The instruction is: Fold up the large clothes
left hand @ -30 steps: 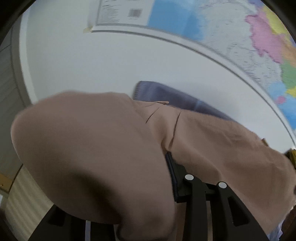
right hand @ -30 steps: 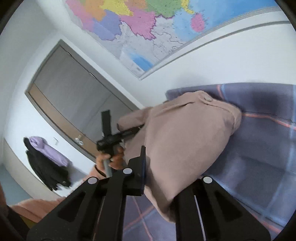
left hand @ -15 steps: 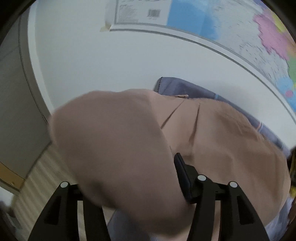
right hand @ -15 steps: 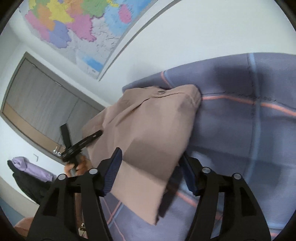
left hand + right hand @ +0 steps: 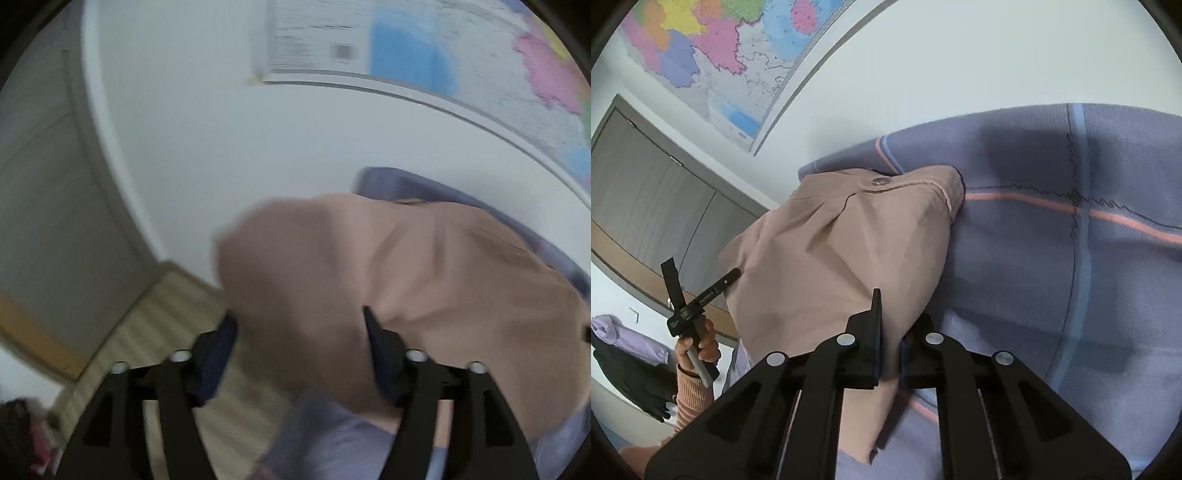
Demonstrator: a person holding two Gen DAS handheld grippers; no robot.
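A tan garment (image 5: pixel 849 251) with a button at its waistband lies bunched on a blue-purple plaid blanket (image 5: pixel 1071 277). My right gripper (image 5: pixel 890 332) is shut on a fold of the garment near its lower edge. In the left wrist view the same tan garment (image 5: pixel 406 277) fills the middle, blurred. My left gripper (image 5: pixel 299 332) stands open, its fingers apart on either side of a hanging fold of the cloth. The left gripper also shows in the right wrist view (image 5: pixel 698 295), held in a hand left of the garment.
A white wall with a large coloured map (image 5: pixel 731 55) stands behind the blanket. A grey sliding door (image 5: pixel 646 192) and wood floor (image 5: pixel 155 332) lie to the left. Dark and purple clothes (image 5: pixel 624 350) hang at the far left.
My right gripper has closed on the garment's fold after standing open half a second ago. My left gripper has opened and swung left; the cloth slid toward its right finger.
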